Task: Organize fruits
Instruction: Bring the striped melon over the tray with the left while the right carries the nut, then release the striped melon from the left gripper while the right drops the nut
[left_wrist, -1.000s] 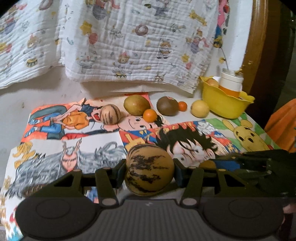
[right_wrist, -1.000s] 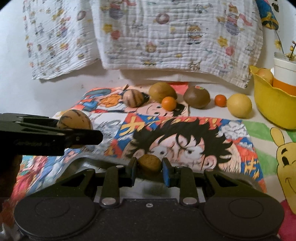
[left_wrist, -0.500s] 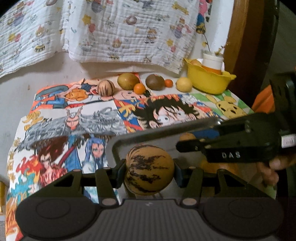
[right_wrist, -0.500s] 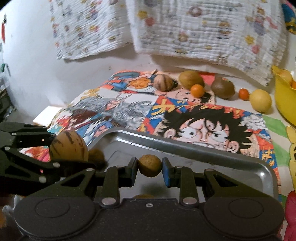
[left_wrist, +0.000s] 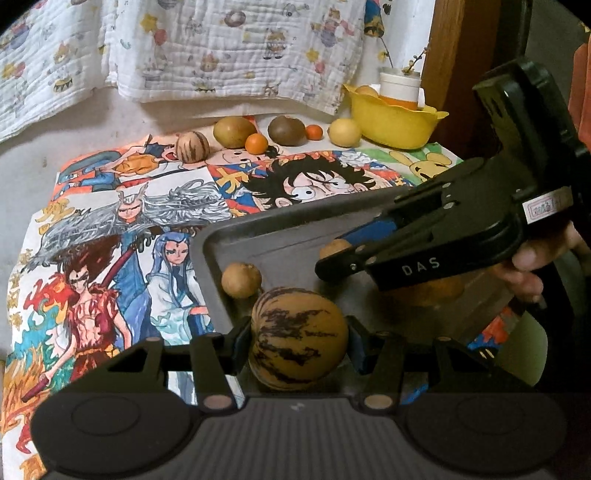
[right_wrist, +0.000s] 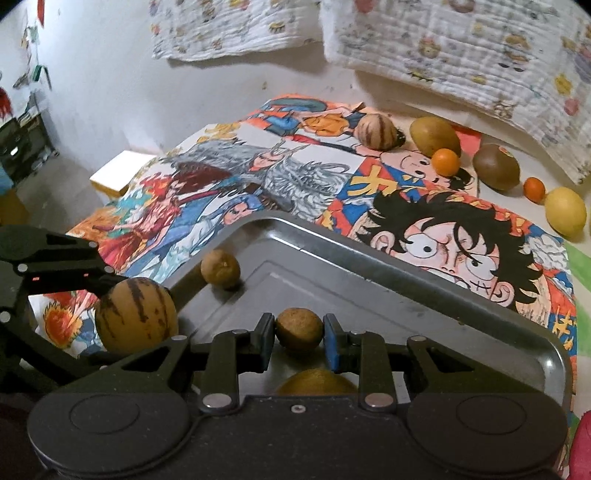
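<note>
Over the metal tray (right_wrist: 424, 295), my left tongs (left_wrist: 299, 338) clamp a striped melon (left_wrist: 298, 338) across its middle; right tongs (right_wrist: 299, 332) pinch a small brown fruit (right_wrist: 298, 329). Both look firm, smooth, roll-prone

Tan melon (left_wrist: 299, 338) with dark stripes; grey tray (left_wrist: 280, 236); yellow bowl (left_wrist: 391, 122).

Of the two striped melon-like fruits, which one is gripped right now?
The nearer striped fruit, clamped in the left gripper at the metal tray's edge. The other striped fruit lies free in the far row on the cloth.
</note>
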